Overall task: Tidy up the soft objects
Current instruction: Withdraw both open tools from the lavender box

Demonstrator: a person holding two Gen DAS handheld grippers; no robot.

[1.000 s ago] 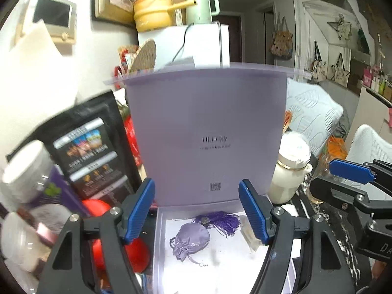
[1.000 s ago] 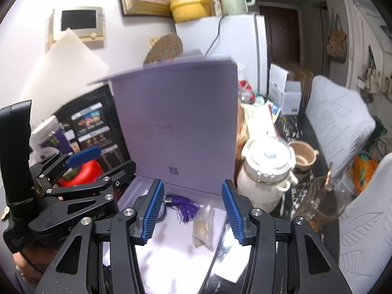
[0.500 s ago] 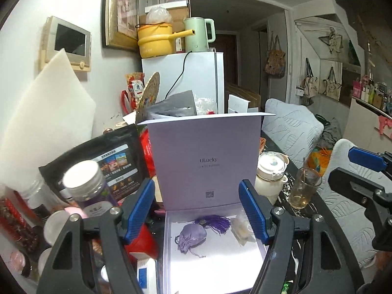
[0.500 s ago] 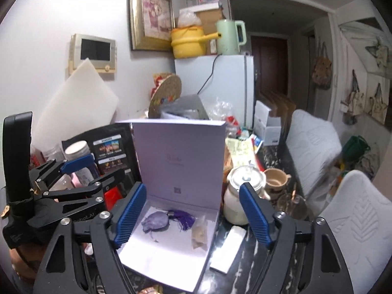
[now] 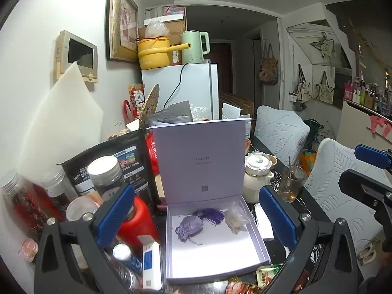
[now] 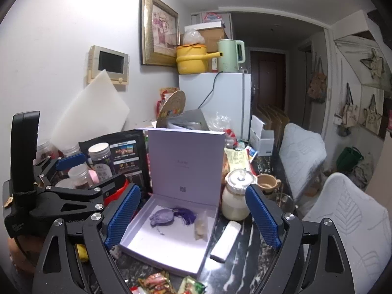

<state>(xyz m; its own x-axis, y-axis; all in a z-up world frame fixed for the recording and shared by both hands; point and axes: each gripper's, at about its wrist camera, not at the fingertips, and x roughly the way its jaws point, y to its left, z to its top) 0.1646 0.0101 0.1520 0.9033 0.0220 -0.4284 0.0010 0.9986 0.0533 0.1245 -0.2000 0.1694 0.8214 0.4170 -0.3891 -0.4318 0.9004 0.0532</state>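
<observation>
Both grippers have drawn back and up from the box (image 5: 215, 242): a second ago the lid (image 5: 201, 159) filled each view, now the whole box and the cluttered table around it show. The left gripper (image 5: 196, 216) has just been opening and stands wide, nothing between its jaws. The right gripper (image 6: 193, 216) has also just been opening and stands wide and empty. Judged from this, the placing is done and the hands are clearing off; the lid, upright at the back of the box, is not yet shut.

Contents of the box, counted: one lilac pouch (image 5: 190, 226) left of centre; one purple tassel (image 5: 212, 215) touching it on the right; one clear sachet (image 5: 236, 219) just beside the tassel, near the right wall. All three lie in the far half, with the near half bare.

Beside the box: one white jar (image 6: 235, 202) and one white strip (image 6: 226, 241) on the right.
</observation>
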